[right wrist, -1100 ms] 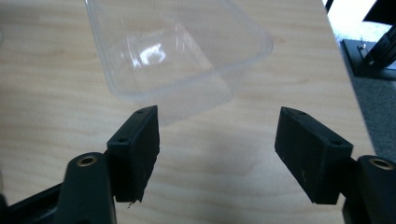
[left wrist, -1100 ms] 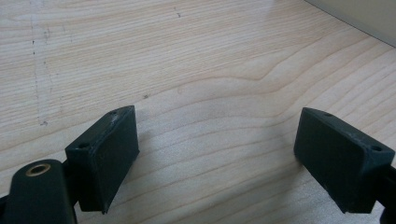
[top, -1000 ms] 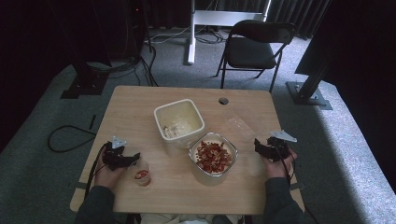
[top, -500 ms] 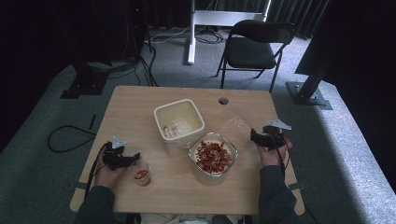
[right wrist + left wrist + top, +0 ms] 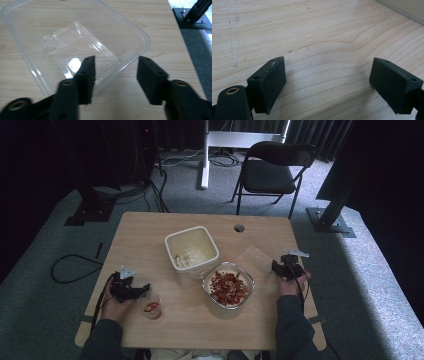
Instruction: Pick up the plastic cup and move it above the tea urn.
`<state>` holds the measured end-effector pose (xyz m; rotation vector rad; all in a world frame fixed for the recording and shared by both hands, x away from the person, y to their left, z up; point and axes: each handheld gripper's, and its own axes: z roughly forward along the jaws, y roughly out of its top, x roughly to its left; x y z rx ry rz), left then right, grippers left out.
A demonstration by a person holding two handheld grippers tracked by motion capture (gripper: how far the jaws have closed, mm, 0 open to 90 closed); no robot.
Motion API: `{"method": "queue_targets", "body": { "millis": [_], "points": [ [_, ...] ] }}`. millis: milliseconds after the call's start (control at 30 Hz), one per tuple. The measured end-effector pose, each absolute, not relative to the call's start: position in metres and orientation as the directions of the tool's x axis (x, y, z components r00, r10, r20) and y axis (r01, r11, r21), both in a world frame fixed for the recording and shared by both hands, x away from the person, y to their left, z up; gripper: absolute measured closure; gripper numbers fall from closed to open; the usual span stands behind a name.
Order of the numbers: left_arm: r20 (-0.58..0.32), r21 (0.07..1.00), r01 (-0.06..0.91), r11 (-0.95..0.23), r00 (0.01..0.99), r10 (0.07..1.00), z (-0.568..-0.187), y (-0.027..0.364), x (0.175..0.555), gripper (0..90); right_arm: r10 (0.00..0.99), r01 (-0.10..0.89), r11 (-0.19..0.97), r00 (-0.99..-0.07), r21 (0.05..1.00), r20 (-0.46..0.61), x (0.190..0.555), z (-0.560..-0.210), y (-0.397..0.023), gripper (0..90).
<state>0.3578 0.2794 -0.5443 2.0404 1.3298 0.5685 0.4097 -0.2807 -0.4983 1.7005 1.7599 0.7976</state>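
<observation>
Wooden table (image 5: 150, 230) underneath everything; hazards from the biggest thing down.

Empty white tub (image 5: 192, 245) near the middle. Just beside it at 5 o'clock, food container (image 5: 250, 281) heaped with red pieces: could be shoved or spilled by a lid brought over it low or crooked.

Clear lid (image 5: 75, 37) flat on the table, just beside that container at 2 o'clock (image 5: 252, 260). Thin, glossy and flexible by the look: likely to skate away, buckle or pop free if pinched only at a corner.

Right gripper (image 5: 116, 62) at the lid's 3 o'clock edge. Jaws just been closing, now half spread, rim between them, pads not pressing on it. Might scrape the tabletop or push the lid along instead of gripping.

Left gripper (image 5: 327, 67) spread wide over bare wood, holding nothing.

Small cup (image 5: 151, 306) just beside it at 4 o'clock: easily tipped by a careless sweep.
</observation>
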Motion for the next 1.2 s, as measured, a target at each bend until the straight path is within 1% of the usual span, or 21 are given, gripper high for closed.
{"method": "queue_targets", "body": {
  "millis": [167, 233, 267, 333, 400, 433, 467, 500, 600, 667, 867, 1133, 1200],
  "points": [
    [0.016, 0.705, 0.646, -0.293, 0.398, 0.917, -0.544, 0.279, 0.358, 14.4, 0.999, 0.668, 0.014, -0.048, 0.744, 0.024, 0.408, -0.496, -0.289, 73.2],
    [0.016, 0.705, 0.646, -0.292, 0.398, 0.917, -0.544, 0.279, 0.358, 14.5, 0.998, 0.667, 0.016, -0.054, 0.745, 0.027, 0.407, -0.496, -0.29, 79.2],
    [0.016, 0.706, 0.646, -0.292, 0.398, 0.917, -0.544, 0.279, 0.358, 14.4, 0.998, 0.667, 0.017, -0.059, 0.745, 0.03, 0.407, -0.495, -0.291, 80.5],
    [0.016, 0.705, 0.646, -0.293, 0.398, 0.917, -0.544, 0.279, 0.358, 14.4, 0.997, 0.671, 0.019, -0.066, 0.741, 0.035, 0.408, -0.496, -0.291, 79.5],
    [0.016, 0.705, 0.646, -0.292, 0.398, 0.917, -0.544, 0.279, 0.358, 14.5, 0.997, 0.684, 0.015, -0.07, 0.73, 0.044, 0.41, -0.499, -0.291, 70.8],
    [0.016, 0.705, 0.646, -0.292, 0.398, 0.917, -0.544, 0.279, 0.358, 14.4, 0.996, 0.696, 0.006, -0.072, 0.718, 0.061, 0.413, -0.501, -0.291, 68.3],
    [0.016, 0.705, 0.646, -0.293, 0.398, 0.917, -0.544, 0.279, 0.358, 14.4, 0.995, 0.703, 0.003, -0.074, 0.711, 0.069, 0.414, -0.503, -0.291, 68.8],
    [0.016, 0.705, 0.646, -0.292, 0.398, 0.917, -0.544, 0.279, 0.358, 14.4, 0.994, 0.708, 0.0, -0.077, 0.706, 0.078, 0.415, -0.505, -0.291, 71.5],
    [0.016, 0.706, 0.646, -0.292, 0.398, 0.917, -0.544, 0.279, 0.358, 14.4, 0.992, 0.713, -0.018, -0.074, 0.701, 0.1, 0.418, -0.508, -0.293, 82.4],
    [0.016, 0.705, 0.646, -0.292, 0.398, 0.917, -0.544, 0.279, 0.358, 14.4, 0.991, 0.71, -0.03, -0.071, 0.703, 0.113, 0.418, -0.508, -0.293, 84.6],
    [0.016, 0.705, 0.646, -0.293, 0.398, 0.917, -0.544, 0.279, 0.358, 14.5, 0.987, 0.689, -0.076, -0.051, 0.721, 0.153, 0.415, -0.502, -0.296, 85.8],
    [0.016, 0.706, 0.645, -0.292, 0.398, 0.917, -0.544, 0.279, 0.358, 14.5, 0.987, 0.649, -0.089, -0.044, 0.755, 0.155, 0.408, -0.488, -0.298, 86.5],
    [0.016, 0.705, 0.646, -0.292, 0.398, 0.917, -0.544, 0.279, 0.358, 14.4, 0.989, 0.638, -0.079, -0.045, 0.766, 0.14, 0.406, -0.482, -0.297, 86.6]
  ]
}}
